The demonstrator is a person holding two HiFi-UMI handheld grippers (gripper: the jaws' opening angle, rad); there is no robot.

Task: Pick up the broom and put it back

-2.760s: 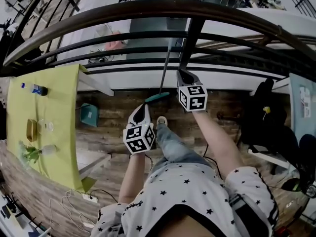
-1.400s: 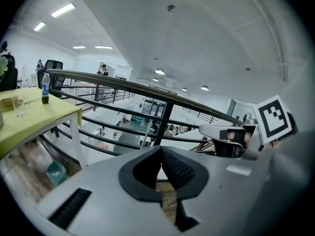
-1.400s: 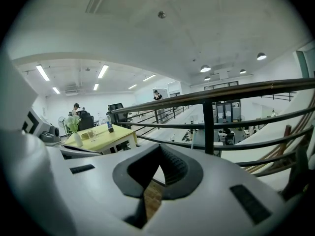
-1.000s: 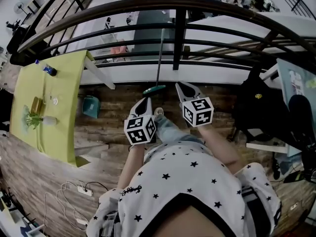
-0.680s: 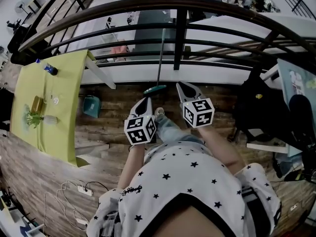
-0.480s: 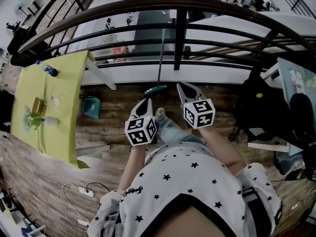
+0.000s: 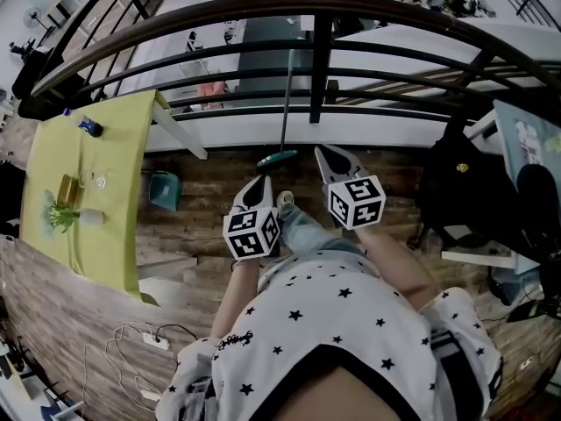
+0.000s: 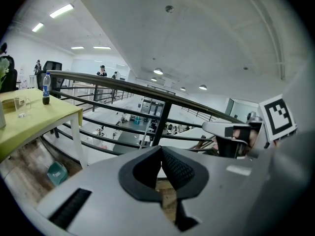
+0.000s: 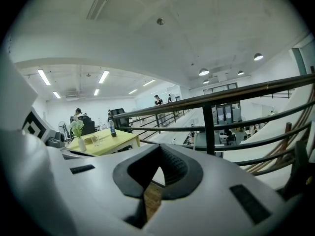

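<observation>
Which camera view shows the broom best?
The head view: the broom stands against the railing, visible from top to teal head. The left gripper view shows only a stretch of its handle among the rails; the right gripper view shows no clear sign of it.

Bright even ceiling-strip light, strong fisheye bending with dark vignetted corners, soft shadows, near foreground blurred

Short-sleeved white shirt (image 7: 337, 323) with black stars, blue jeans (image 7: 302, 231).
</observation>
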